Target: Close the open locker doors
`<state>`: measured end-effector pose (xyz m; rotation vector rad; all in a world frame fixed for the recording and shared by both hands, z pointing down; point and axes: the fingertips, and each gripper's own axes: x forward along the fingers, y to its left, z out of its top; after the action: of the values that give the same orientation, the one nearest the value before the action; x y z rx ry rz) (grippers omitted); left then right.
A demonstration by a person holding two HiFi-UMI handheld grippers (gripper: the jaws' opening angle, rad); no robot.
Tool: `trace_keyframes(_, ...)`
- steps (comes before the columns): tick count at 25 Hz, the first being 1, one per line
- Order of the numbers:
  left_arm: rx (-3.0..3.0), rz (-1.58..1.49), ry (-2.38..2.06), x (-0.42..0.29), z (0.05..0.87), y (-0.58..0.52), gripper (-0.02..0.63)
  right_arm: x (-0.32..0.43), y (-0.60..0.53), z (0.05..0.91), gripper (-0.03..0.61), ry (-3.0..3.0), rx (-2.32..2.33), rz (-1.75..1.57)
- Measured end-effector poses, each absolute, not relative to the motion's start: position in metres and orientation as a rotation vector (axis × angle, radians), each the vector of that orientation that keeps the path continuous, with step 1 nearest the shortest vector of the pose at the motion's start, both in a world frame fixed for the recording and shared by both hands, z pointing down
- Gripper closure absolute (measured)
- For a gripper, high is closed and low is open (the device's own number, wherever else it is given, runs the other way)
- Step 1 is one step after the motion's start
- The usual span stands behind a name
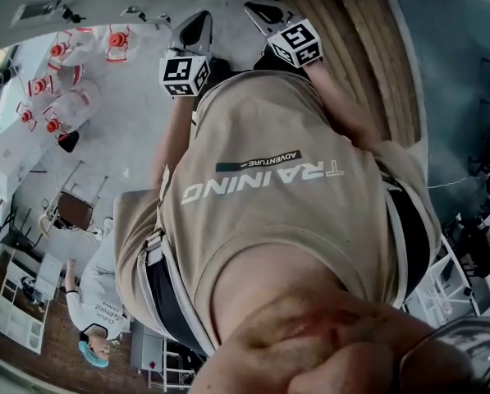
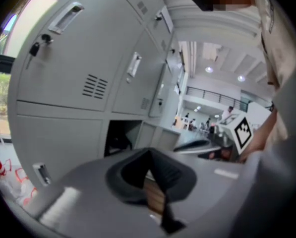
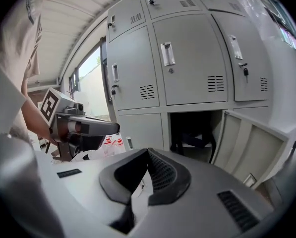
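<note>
Approach stage: left gripper [image 2: 155, 182] and right gripper [image 3: 145, 180], jaws together and empty, face tall grey steel lockers [image 3: 187, 63]. The open grey locker door [image 3: 252, 143], low and far right, likely needs pushing shut.

"TRAINING" and "ADVENTURE" upside down on the beige shirt [image 1: 265, 220]

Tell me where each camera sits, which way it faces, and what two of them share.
Head view: on the person's head, facing steeply down over a beige T-shirt to the grey floor; left gripper and right gripper show.
Left gripper view: rides the left gripper, faces the grey metal lockers; right gripper shows at right.
Right gripper view: rides the right gripper, faces the same lockers; left gripper shows at left.
Shared: both gripper views show the open lower compartment.
</note>
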<state>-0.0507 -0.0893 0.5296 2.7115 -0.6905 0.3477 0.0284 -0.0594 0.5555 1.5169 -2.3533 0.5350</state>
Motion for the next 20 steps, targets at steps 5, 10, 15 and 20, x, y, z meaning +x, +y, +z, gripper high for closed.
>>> trace_keyframes(5, 2.742, 0.35, -0.678, 0.012, 0.521, -0.071, 0.617, 0.093, -0.036, 0.552, 0.565, -2.358, 1.582, 0.536)
trace_keyframes(10, 2.766, 0.357, -0.667, 0.074, 0.519, -0.05, 0.617, 0.159, -0.014, 0.556, 0.565, -2.351, 1.614, 0.538)
trace_keyframes(15, 2.769, 0.386, -0.65, 0.122, 0.519, -0.033, 0.617, 0.211, 0.005, 0.561, 0.565, -2.356, 1.628, 0.542)
trace_keyframes(20, 2.782, 0.429, -0.61, 0.159, 0.515, -0.021, 0.617, 0.256, 0.018, 0.564, 0.565, -2.334, 1.691, 0.581)
